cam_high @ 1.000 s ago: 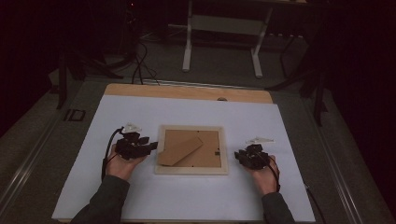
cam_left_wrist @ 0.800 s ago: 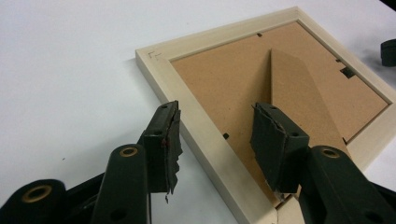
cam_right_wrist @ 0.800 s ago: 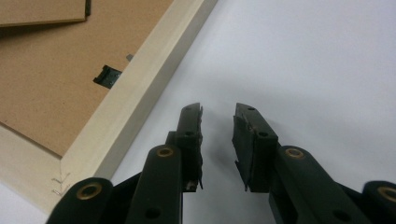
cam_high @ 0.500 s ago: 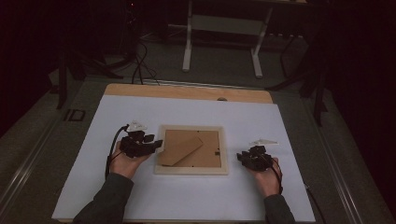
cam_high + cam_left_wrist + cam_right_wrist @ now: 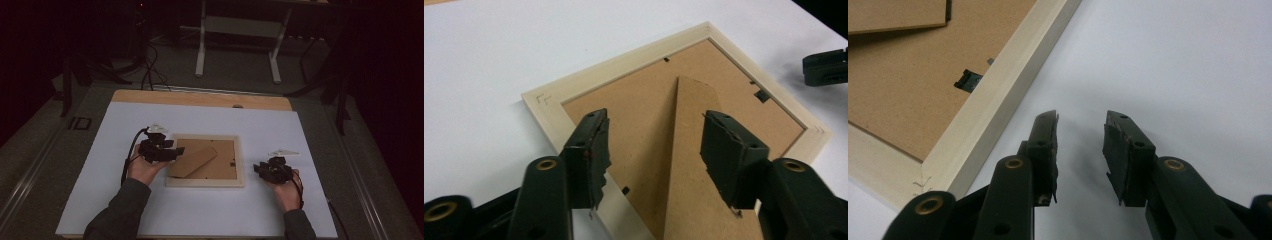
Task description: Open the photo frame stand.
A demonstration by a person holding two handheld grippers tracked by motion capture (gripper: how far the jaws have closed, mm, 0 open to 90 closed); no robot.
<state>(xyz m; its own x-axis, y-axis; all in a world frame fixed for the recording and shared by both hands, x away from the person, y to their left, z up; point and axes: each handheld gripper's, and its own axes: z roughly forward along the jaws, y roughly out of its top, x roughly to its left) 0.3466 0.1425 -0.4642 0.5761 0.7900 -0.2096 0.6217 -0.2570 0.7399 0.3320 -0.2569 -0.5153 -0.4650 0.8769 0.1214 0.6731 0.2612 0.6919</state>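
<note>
Fibreboard easel stand (image 5: 689, 150) lies loose between my left gripper (image 5: 176, 150)'s just-widened, empty jaws, so closing could skid the wooden picture frame (image 5: 205, 182) toward three o'clock, against my right gripper (image 5: 258, 169), jaws apart, empty, just been opening.

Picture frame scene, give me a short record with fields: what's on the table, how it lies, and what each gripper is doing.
item: picture frame, pale wood, lying face down
back: brown backing board with folding stand on top
surface: white sheet on the table
left gripper: over the frame's left part, jaws have just been opening, apart, astride the stand without pressing on it
right gripper: on the sheet just right of the frame, jaws have just been opening, nothing between them
clips: small black tabs along the inner edge of the frame
</note>
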